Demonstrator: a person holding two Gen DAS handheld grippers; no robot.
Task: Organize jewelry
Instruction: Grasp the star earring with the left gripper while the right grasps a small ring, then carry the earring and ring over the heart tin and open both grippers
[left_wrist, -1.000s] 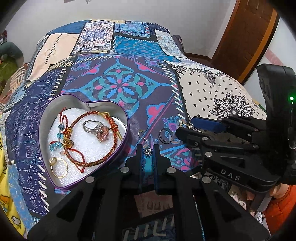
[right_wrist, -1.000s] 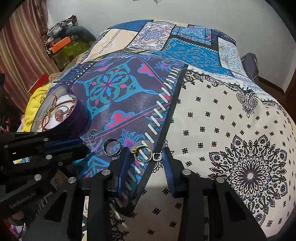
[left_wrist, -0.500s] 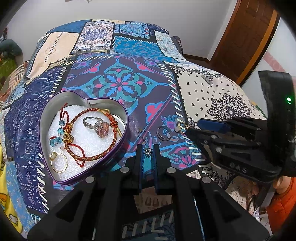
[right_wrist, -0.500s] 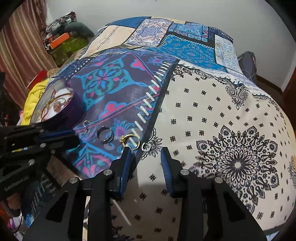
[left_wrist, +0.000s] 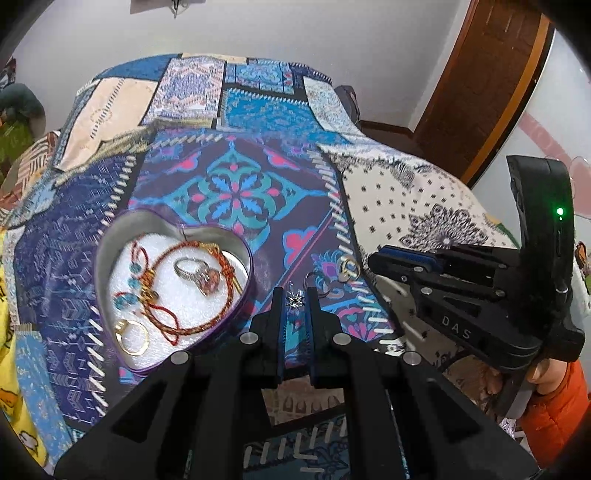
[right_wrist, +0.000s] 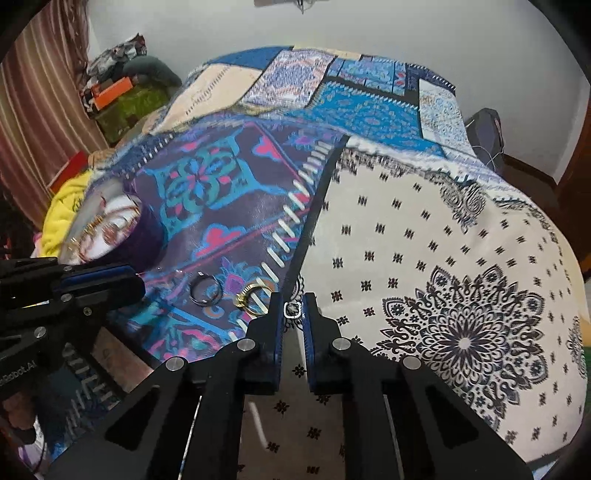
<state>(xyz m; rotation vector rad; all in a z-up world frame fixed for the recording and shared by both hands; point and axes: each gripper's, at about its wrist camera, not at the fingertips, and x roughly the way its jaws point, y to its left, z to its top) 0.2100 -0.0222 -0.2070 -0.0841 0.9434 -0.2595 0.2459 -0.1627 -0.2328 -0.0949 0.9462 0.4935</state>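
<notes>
Left gripper (left_wrist: 294, 298) closed on a small star-shaped stud (left_wrist: 295, 300), held just right of the heart-shaped tin (left_wrist: 110, 236) on the bed's patchwork quilt (left_wrist: 236, 192). Right gripper (right_wrist: 293, 308) has pinched a small square silver piece (right_wrist: 292, 309) between its tips – gold ring (right_wrist: 255, 295) and dark ring (right_wrist: 205, 291) lie just left of it on the quilt.

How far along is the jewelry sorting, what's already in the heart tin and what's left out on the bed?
Done: the heart tin already holds a stone ring, a braided red bracelet and a gold ring. In hand: the left claw is shut on a star-shaped stud, and the right claw grips a small square silver piece. Left: a dark ring and a gold ring on the quilt.
</notes>
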